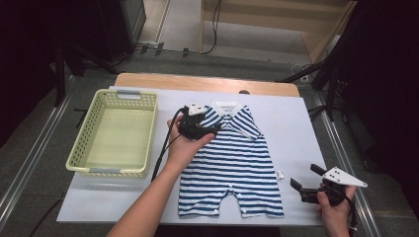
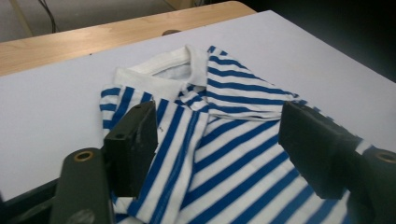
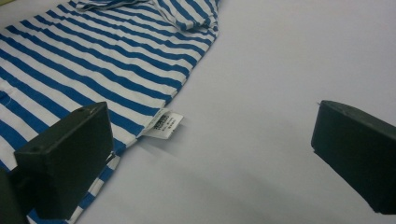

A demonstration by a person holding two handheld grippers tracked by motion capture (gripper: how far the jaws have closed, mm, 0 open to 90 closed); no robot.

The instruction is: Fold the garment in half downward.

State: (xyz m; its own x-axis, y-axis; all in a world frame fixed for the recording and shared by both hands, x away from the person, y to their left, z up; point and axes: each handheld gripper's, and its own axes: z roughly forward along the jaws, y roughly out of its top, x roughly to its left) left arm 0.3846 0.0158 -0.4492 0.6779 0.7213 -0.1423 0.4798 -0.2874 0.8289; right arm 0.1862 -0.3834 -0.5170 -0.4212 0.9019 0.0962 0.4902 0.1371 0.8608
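Note:
A blue-and-white striped baby romper (image 1: 232, 163) with a white collar (image 1: 225, 106) lies flat on the white sheet, collar away from me. My left gripper (image 1: 210, 129) hovers over its upper left shoulder, just below the collar. In the left gripper view the left gripper (image 2: 219, 135) is open, its jaws apart above the striped cloth (image 2: 233, 163) with nothing pinched. My right gripper (image 1: 305, 177) rests low at the sheet's front right, open, a little to the right of the romper. From the right gripper (image 3: 210, 140) I see the romper's side hem and its small white label (image 3: 166, 123).
A pale green plastic basket (image 1: 118, 95) stands on the left of the sheet, nothing inside it. The white sheet (image 1: 296, 128) covers a wooden table (image 1: 197, 81). Dark stands and cables surround the table at the back and right.

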